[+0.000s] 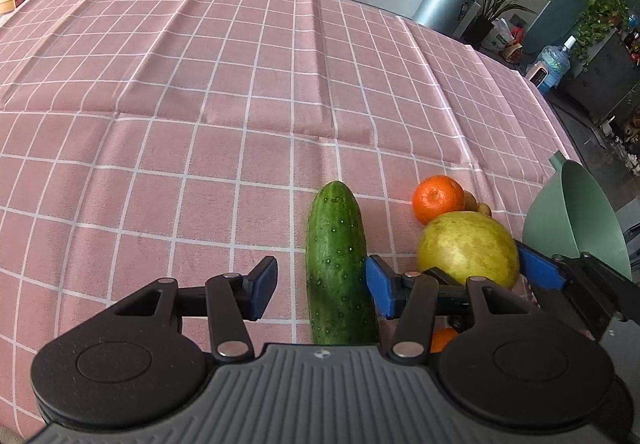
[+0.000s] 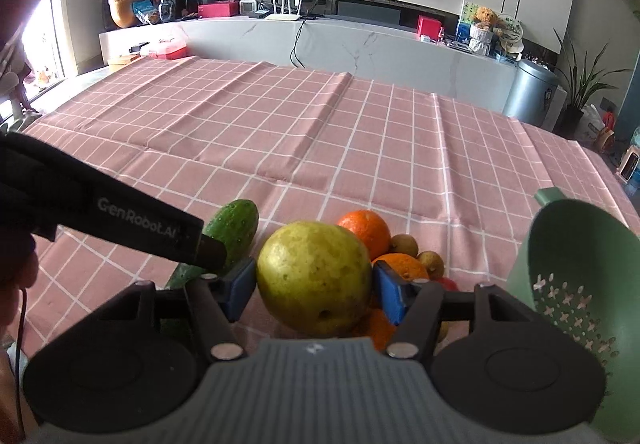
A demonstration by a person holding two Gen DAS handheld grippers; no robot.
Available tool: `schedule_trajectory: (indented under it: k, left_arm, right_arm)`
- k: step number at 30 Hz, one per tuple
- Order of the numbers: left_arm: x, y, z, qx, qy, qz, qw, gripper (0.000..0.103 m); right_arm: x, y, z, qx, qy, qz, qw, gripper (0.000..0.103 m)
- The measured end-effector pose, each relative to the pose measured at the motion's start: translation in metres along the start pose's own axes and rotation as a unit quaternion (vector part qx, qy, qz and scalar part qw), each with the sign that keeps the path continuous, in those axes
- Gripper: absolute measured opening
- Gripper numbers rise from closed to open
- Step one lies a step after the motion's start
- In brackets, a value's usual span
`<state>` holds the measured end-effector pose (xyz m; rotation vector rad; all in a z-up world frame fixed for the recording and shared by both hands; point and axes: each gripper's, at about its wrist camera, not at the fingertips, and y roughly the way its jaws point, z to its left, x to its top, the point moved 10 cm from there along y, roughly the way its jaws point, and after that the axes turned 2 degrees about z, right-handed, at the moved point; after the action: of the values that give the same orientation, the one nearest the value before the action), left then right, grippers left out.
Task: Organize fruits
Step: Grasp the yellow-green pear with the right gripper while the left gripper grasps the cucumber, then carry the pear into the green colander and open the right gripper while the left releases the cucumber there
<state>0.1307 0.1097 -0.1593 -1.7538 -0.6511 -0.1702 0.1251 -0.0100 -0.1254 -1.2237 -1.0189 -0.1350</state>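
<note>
Left tool (image 1: 320, 290) sits low over the desk (image 1: 200, 124) with its blue pads apart. The cucumber (image 1: 338, 264) lies between them, pointing away toward the far side. The right-hand pad touches its side, while the left-hand pad stands clear of it with bare cloth in the gap, so no real clamp there.

Right tool (image 2: 316, 290) is just to the right of that, wrapped around the big yellow-green pear (image 2: 314, 278). Both blue pads are right at the fruit's sides, but I honestly can't tell if they're pressing or only touching.

Count time: one cucumber, one pear. Oranges: two clear ones, one (image 2: 366, 232) behind the pear and one (image 2: 402, 266) just to its right, plus another orange patch tucked under the pear at the near side that may be a third. Two small brownish round fruits (image 2: 404, 244) sit at the far right of the pile, and something red peeks out low by the right pad. One green colander (image 2: 580, 300) stands tilted at the right edge of the desk, close to the pile.
</note>
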Motion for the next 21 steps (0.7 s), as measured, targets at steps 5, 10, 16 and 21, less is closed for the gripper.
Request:
schedule_trajectory:
  k: [5, 10, 16, 21]
  left_arm:
    - [-0.005, 0.006, -0.016, 0.009, 0.042, 0.01, 0.999, 0.056]
    - [-0.01, 0.011, -0.03, 0.014, 0.067, 0.021, 0.9975, 0.045]
    - [-0.014, 0.021, -0.045, 0.037, 0.103, 0.04, 0.9932, 0.043]
    - [-0.014, 0.016, -0.052, 0.047, 0.125, 0.034, 0.9905, 0.042]
  right_arm:
    - [0.004, -0.034, -0.021, 0.002, 0.035, -0.009, 0.999, 0.06]
    - [0.009, -0.068, -0.057, -0.001, 0.081, -0.026, 0.996, 0.06]
    - [0.008, -0.091, -0.114, -0.033, 0.126, -0.022, 0.991, 0.06]
    - [-0.006, -0.09, -0.157, -0.064, 0.163, 0.004, 0.985, 0.06]
